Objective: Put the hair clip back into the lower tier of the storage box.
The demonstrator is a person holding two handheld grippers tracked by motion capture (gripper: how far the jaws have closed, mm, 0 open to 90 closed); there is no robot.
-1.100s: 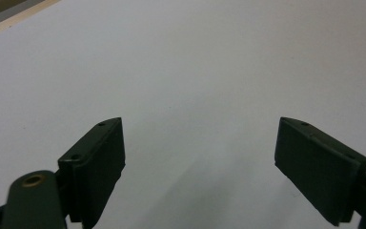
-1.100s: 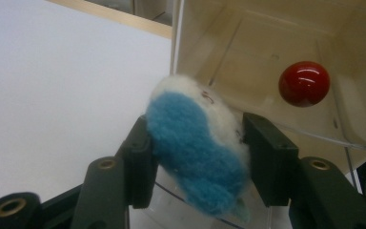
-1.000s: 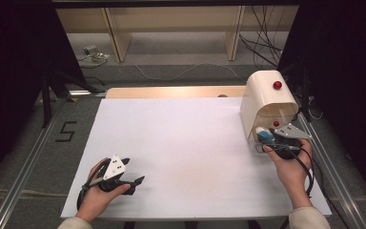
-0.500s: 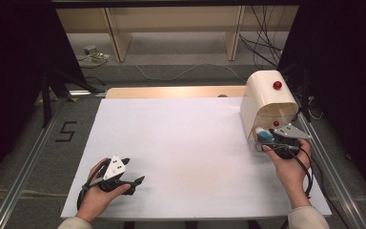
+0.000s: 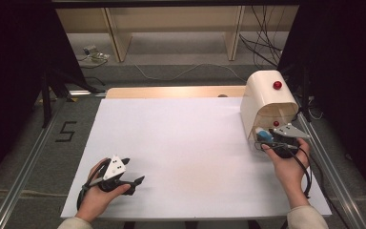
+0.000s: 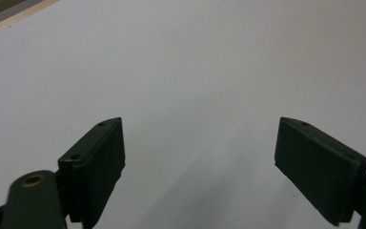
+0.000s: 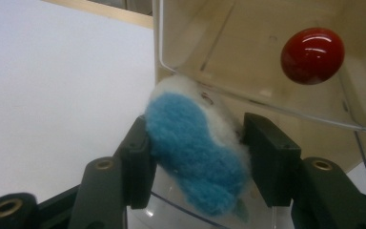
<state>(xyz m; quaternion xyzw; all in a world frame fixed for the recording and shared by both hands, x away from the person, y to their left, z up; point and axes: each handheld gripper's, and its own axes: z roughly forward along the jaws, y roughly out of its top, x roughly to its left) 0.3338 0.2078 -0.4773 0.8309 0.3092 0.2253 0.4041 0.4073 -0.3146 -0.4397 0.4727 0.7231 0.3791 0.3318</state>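
Right gripper [image 7: 195,157], frame centre: jaws clamp the fuzzy blue-and-white soft toy [image 7: 195,152] at the mouth of the cream domed box [image 5: 267,102] with red knob [image 7: 312,55], probably for passing through. Left gripper [image 6: 200,167] idle, jaws wide over white table [image 5: 181,143].

White table [image 5: 181,143] central; grey floor [image 5: 181,71] with cables [image 5: 171,74] at 12 o'clock; wooden shelving [image 5: 171,19] behind; black drapes [image 5: 9,71] flanking.

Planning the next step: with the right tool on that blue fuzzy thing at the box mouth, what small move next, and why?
Probably draw the right tool straight back: its jaws already clamp the blue-and-white fuzzy toy, which sits under the cream box's raised clear lid.
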